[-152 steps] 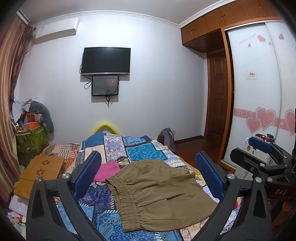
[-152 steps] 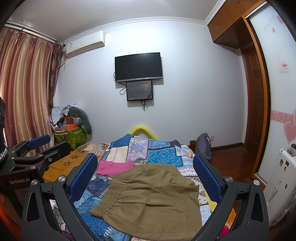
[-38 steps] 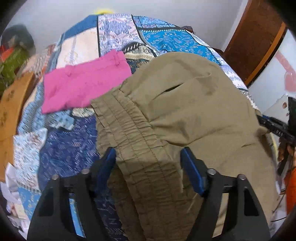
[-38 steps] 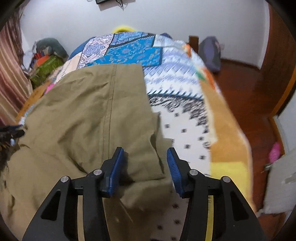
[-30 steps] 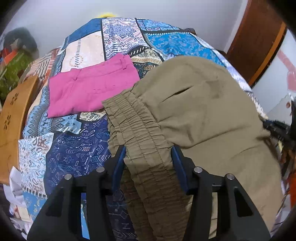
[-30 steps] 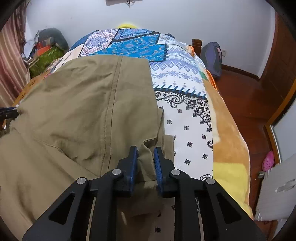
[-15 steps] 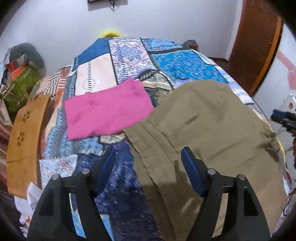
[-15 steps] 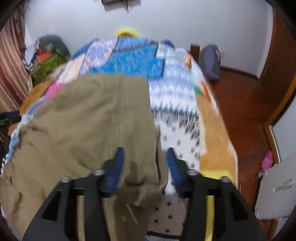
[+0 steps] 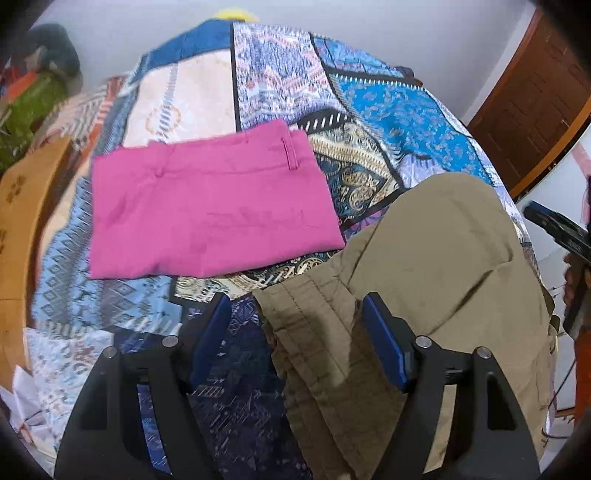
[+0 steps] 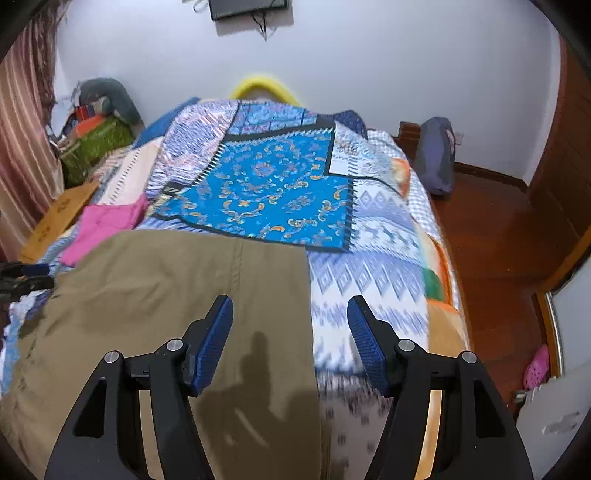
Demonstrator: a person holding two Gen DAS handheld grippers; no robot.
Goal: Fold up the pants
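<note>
The khaki pants (image 9: 436,258) lie flat on the bed (image 10: 280,184) beside pink shorts (image 9: 207,206). The left gripper (image 9: 295,332) and right gripper (image 10: 290,332), jaws just opened wide, hover empty above them.

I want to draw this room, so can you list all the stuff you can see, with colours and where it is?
Pants: one, olive-brown, lying on the near part of the bed.
Folded garment: one, pink, on the bed beside the pants.
Bedspread: one, patchwork, mostly blue, covering the bed.
Board: one, light wood, at the bed's left edge.
Bag: one, grey-purple, on the floor by the wall.
Screen: one, dark, on the white wall.
Curtain: one, pink striped, at left.
Slippers: pink, on the wooden floor; count unclear.
Left claw: black with blue pads, open above the waistband.
Right claw: black with blue pads, open above the pants' right edge.
</note>
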